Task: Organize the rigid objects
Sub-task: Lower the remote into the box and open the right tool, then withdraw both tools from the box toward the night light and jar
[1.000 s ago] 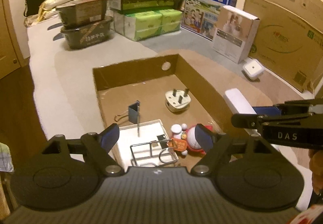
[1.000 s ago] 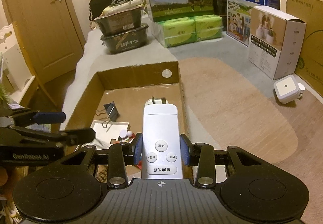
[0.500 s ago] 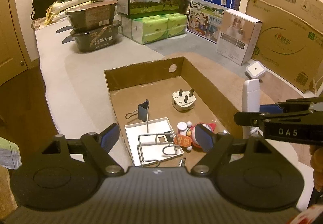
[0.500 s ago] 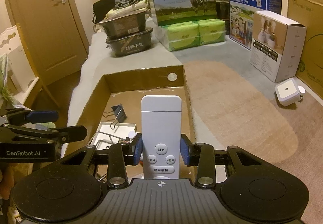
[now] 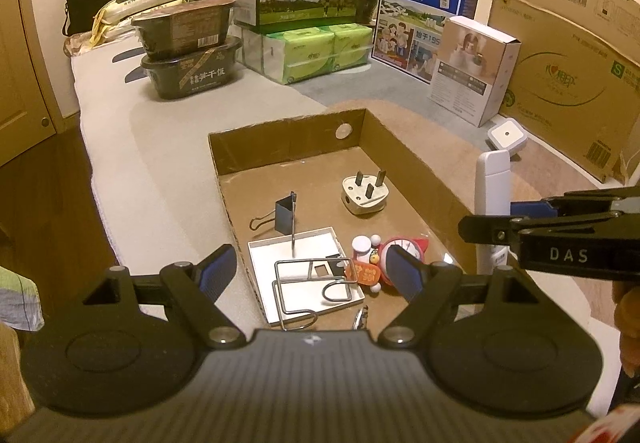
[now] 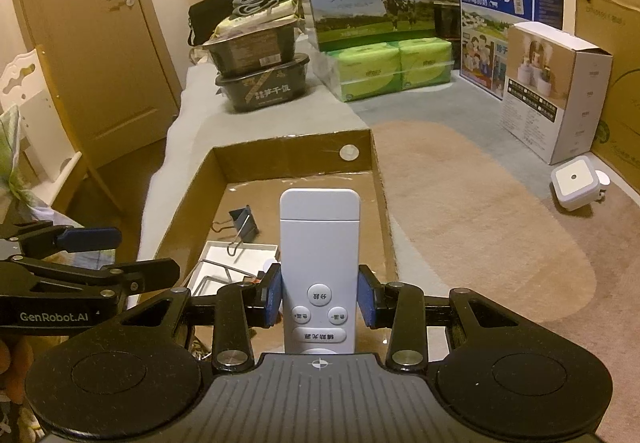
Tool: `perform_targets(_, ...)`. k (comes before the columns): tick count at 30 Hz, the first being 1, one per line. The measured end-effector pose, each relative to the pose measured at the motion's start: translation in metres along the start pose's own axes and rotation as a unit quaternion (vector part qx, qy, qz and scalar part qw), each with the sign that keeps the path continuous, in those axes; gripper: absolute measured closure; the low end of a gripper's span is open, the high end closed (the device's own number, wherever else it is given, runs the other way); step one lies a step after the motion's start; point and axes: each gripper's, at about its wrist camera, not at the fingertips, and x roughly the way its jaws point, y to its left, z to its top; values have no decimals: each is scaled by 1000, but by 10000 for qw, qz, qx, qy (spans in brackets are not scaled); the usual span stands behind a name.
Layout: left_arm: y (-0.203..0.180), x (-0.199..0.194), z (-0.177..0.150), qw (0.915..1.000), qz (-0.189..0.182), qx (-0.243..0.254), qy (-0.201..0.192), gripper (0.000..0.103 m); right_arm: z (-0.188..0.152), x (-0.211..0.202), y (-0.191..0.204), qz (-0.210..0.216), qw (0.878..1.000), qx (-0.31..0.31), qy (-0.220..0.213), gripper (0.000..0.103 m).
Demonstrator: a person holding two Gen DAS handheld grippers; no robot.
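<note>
Boxes are stacked behind a cardboard tray (image 6: 378, 179) on the bed. A white remote (image 6: 318, 263) is squeezed by the right gripper (image 6: 319, 301) above the tray. The left gripper (image 5: 310, 271) is held wide, empty. If tilted, the remote could slip out.

Left gripper (image 5: 310, 269) empty, jaws spread wide, held level. Right gripper (image 6: 319, 301) jaws clamped on remote (image 6: 319, 243), pointing forward, just right of left.
</note>
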Motion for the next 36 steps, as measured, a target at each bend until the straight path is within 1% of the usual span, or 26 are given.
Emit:
perform_targets(8, 4, 1, 4, 10000, 28, -44, -25, 23, 6, 13, -1, 22, 10000, -34, 39, 64)
perform_targets(16, 11, 3, 3, 9999, 102, -124, -21, 23, 11, 26, 3, 494, 9983, 208, 209, 64)
perform_targets(17, 12, 3, 3, 9999, 102, -125, -23, 23, 11, 27, 5, 506, 9984, 194, 189, 62)
perform_targets(18, 12, 3, 3, 9999, 103, -122, -24, 23, 11, 27, 5, 477, 9986, 172, 149, 53)
perform_targets(20, 12, 3, 2, 9999, 104, -126, -31, 23, 10, 24, 5, 432, 9989, 189, 39, 43)
perform_targets(28, 3, -4, 1, 9999, 46, -77, -89, 23, 6, 6, -8, 142, 9995, 271, -82, 41)
perform_targets(36, -25, -17, 1, 9998, -91, -11, -195, 22, -16, -31, -28, -194, 9987, 418, -204, 39)
